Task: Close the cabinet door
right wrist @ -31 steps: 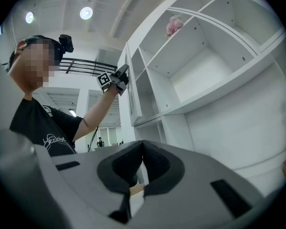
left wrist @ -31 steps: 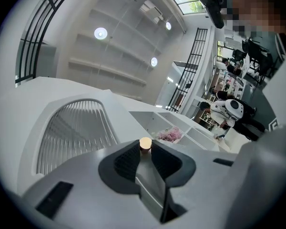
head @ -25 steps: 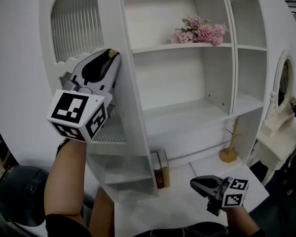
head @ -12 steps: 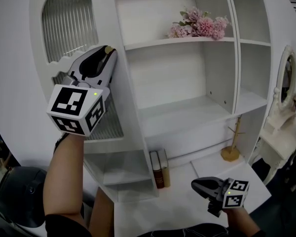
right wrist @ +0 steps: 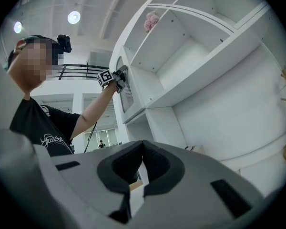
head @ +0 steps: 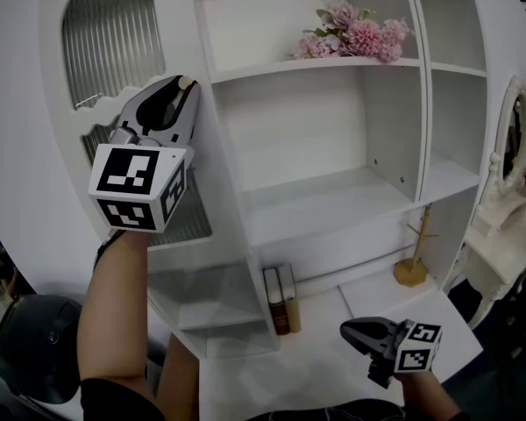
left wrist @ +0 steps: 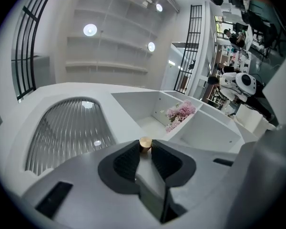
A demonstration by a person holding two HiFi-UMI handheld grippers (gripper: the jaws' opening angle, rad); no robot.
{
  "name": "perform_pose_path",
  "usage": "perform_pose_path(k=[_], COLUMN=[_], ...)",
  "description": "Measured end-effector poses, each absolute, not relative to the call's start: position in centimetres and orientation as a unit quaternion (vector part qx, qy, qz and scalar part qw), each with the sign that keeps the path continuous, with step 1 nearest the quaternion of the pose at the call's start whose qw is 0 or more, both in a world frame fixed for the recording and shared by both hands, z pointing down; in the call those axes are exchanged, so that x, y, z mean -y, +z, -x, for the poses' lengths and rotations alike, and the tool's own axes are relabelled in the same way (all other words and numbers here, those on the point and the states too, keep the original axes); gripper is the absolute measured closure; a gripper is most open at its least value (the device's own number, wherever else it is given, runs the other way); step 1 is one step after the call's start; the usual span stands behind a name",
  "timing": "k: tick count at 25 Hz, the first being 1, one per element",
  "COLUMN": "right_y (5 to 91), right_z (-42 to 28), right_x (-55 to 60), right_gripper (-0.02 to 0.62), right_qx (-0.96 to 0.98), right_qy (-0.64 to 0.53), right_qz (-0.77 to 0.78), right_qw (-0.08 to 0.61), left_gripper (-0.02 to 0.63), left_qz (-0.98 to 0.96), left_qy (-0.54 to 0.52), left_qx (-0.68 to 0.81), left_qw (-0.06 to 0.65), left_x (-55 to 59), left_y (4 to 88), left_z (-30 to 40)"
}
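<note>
Our left gripper (head: pixel 182 84) pinched the brass knob (left wrist: pixel 145 143) on the cabinet door (head: pixel 114 51), which stood open left of the shelves (head: pixel 324 198). Our right gripper (head: pixel 349 327) hung low, jaws together, empty. An off-arc push could have slipped us off that knob.

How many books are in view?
2: a dark red book and a paler book beside it, upright on the white surface under the open shelves. The door may hide others.
</note>
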State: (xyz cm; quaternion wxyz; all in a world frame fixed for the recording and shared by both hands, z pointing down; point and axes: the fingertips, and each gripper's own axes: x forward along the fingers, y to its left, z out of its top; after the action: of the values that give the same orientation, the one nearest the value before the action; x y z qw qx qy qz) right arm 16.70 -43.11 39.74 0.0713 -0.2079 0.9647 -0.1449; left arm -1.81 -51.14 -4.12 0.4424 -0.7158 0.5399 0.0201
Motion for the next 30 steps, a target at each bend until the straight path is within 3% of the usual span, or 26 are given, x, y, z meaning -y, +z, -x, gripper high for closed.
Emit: perform_pose_path(k=[18,24,30], right_y=[40.0,39.8,39.0], right_z=[-21.5,-21.6,-21.3], right_x=[42.8,41.2,38.9], right_gripper=[0.591,0.591,0.591], right_qx=[-0.965,-0.965,-0.967], right_qy=[-0.141,-0.14,-0.127], right_qz=[0.214,0.212,0.214], right_qw=[0.061,0.061,0.059], left_gripper=[0.525,0.433,0.417], left_qz=[0.723,0.734,0.751], left_qy=[0.021,0.03,0.042], left_qx=[-0.563,-0.561,-0.546], left_qw=[0.399,0.382,0.37], left_x=[51.5,50.8,47.9], left_y=[-4.4,-4.7,-3.1], left_z=[1.5,1.4,1.7])
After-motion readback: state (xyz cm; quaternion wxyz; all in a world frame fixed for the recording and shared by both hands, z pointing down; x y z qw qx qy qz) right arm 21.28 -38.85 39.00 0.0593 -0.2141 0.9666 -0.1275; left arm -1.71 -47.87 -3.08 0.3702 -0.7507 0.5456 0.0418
